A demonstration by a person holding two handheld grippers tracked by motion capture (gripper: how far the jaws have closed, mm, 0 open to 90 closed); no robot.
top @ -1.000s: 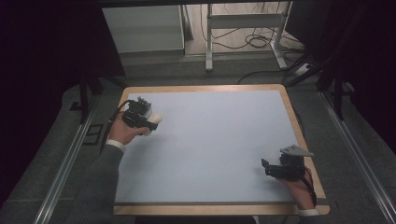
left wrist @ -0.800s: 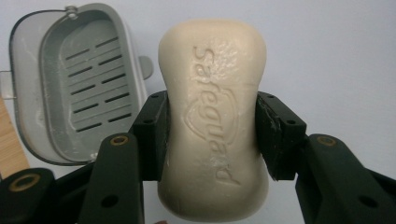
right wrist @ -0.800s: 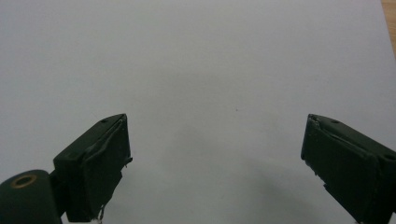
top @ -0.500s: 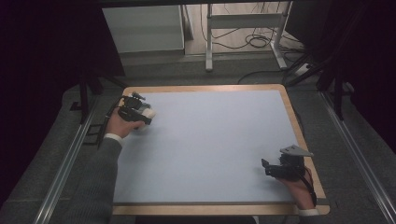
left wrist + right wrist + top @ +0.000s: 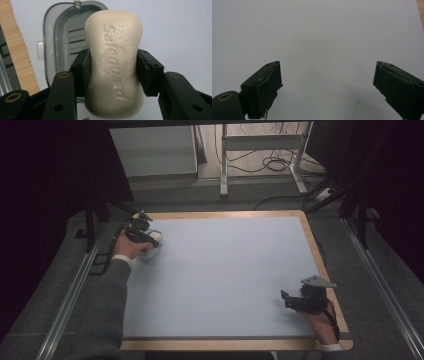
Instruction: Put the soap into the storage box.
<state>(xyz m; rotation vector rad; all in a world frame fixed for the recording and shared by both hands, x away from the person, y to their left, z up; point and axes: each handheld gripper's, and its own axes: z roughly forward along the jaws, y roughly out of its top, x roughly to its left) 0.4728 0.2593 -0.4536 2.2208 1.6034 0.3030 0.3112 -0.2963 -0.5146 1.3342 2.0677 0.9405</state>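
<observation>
The left gripper's (image 5: 113,72) fingers (image 5: 80,72) are pinching a cream soap bar (image 5: 113,60) across its narrow waist, one pad on each long side. That looks like the sensible spot, since the bar flares out above and below the pinch and shouldn't slide out easily. The embossed face points at the camera, so the bar rides lengthwise along the fingers. Right behind it is a grey soap dish (image 5: 61,42) with drain slots, lying open on the surface (image 5: 225,270) near the far left corner, just beside the wooden edge. My guess is the soap is either headed into the dish or just out of it, can't tell which. I also can't tell if the bar is touching the dish or hanging above it. Over at the near right corner, the right gripper (image 5: 327,87) has its fingers (image 5: 264,87) spread wide with nothing between them, low over bare surface, probably just parked out of the way.
</observation>
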